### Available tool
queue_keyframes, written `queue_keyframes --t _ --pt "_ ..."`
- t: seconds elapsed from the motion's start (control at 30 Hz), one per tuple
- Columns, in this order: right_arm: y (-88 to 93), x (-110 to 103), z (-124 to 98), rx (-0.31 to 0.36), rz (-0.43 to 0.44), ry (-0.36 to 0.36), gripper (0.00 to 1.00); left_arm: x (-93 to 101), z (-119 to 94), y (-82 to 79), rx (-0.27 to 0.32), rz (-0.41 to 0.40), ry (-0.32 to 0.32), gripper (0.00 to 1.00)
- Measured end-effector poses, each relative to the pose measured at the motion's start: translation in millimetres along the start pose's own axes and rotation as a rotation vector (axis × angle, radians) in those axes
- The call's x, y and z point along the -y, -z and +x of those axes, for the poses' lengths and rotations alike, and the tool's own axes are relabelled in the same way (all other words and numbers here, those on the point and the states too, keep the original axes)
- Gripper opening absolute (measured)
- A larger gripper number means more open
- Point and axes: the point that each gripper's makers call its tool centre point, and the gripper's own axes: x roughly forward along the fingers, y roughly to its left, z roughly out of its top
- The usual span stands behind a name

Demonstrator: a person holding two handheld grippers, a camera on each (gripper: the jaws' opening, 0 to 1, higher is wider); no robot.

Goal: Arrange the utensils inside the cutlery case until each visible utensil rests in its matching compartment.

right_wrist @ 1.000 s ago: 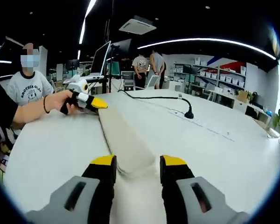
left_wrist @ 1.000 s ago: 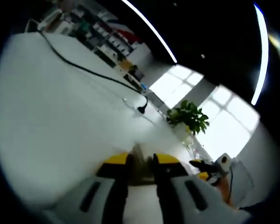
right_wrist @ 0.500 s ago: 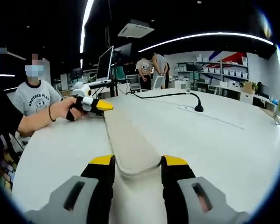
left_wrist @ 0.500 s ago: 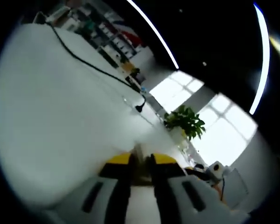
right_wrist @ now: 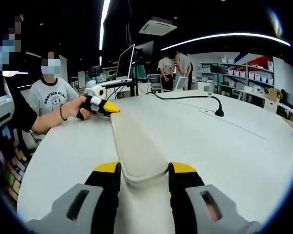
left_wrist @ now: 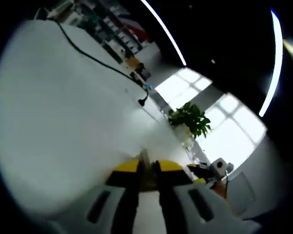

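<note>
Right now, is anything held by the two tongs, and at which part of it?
Both hold the long beige case: the left tongs pinch its far end, the right tongs grip its near end.

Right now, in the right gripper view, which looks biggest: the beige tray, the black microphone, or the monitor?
1. beige tray, though it's nearest the camera
2. monitor
3. black microphone

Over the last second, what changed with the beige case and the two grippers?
Nothing was taken hold of or let go. Both cameras shifted a little with the hands. The beige case stays stretched over the white table, its near end between the right gripper jaws and its far end at the left gripper. In the left gripper view the jaws stay nearly shut on the case's edge.
</note>
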Motion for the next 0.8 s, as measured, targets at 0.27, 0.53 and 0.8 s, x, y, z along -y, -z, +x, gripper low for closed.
queue_keyframes --t 0.27,0.53,0.8 --pt "-1.2 -8 2 0.028 0.002 -0.069 0.4 4.6 -20 12.1 0.035 0.004 0.006 0.11" --pt "0.4 -19 1 0.01 -0.002 -0.089 0.4 -4.8 -24 3.2 0.034 0.182 -0.103 0.09" --pt "1.7 -31 -6 -0.064 0.011 -0.081 0.4 -0.8 -26 5.0 0.035 0.155 -0.119 0.08"
